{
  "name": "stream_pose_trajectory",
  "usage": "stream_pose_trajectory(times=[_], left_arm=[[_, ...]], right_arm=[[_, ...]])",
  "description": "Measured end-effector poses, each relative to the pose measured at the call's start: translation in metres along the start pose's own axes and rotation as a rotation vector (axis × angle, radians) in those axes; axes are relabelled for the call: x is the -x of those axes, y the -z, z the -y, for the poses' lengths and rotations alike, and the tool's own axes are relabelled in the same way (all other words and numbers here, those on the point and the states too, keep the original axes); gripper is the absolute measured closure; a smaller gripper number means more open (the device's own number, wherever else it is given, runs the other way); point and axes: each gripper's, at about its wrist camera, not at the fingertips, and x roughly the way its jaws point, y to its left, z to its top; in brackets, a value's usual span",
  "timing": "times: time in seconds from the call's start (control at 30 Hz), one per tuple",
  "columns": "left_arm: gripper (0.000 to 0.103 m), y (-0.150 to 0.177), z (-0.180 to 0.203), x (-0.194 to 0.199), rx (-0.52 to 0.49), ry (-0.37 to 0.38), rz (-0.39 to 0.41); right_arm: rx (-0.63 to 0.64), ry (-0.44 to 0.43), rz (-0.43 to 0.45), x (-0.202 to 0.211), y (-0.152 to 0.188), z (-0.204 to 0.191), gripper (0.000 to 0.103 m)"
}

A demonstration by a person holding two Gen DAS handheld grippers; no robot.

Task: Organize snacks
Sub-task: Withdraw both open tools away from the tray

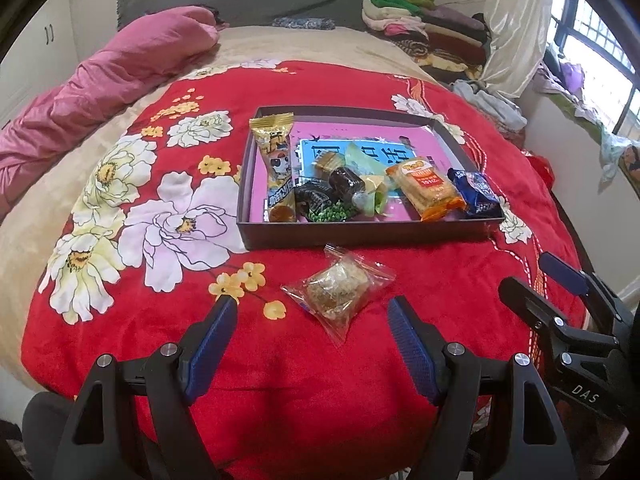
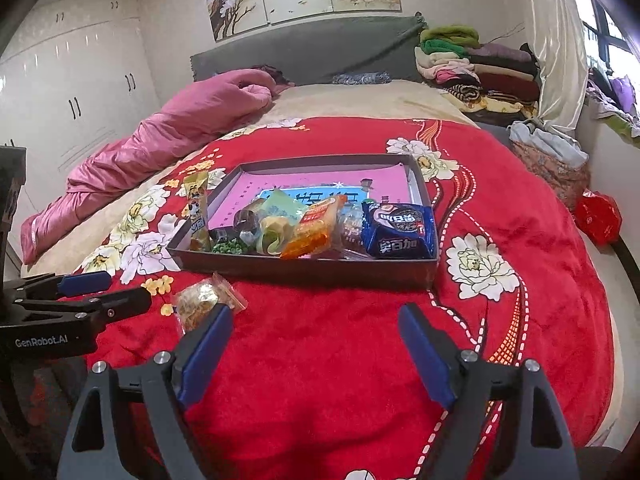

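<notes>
A clear packet (image 1: 340,288) with a brown, crumbly snack lies on the red flowered blanket (image 1: 320,376), just in front of a dark shallow box (image 1: 360,236). My left gripper (image 1: 312,308) is open, its blue pads on either side of the packet's near corner without touching it. The box holds several snacks: a long gold packet (image 1: 276,168), an orange cracker packet (image 1: 424,188), a blue packet (image 2: 400,228) and green peas (image 1: 332,214). My right gripper (image 2: 316,312) is open over bare blanket, right of the clear packet (image 2: 204,300), with nothing between its fingers.
A pink quilt (image 2: 160,140) lies along the bed's left side. Folded clothes (image 2: 472,64) are stacked at the headboard's right. A red bag (image 2: 598,216) sits off the bed's right edge. White wardrobes (image 2: 72,92) stand on the left.
</notes>
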Motion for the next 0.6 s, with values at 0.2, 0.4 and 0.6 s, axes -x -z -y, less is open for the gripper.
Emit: stream_pose_trajectory(times=[0.2, 0.4, 0.6], left_arm=[[0.024, 0.0007, 0.0008, 0.0019, -0.007, 0.001, -0.001], [0.024, 0.0022, 0.0023, 0.0031, -0.017, -0.007, 0.001], [0.024, 0.0036, 0.0033, 0.004, -0.019, 0.006, -0.001]], right_arm=[[0.005, -0.001, -0.006, -0.0006, 0.0011, -0.0008, 0.018], [-0.006, 0.005, -0.012, -0.0032, 0.0021, 0.0017, 0.015], [-0.024, 0.021, -0.014, -0.0051, 0.0023, 0.0071, 0.013]])
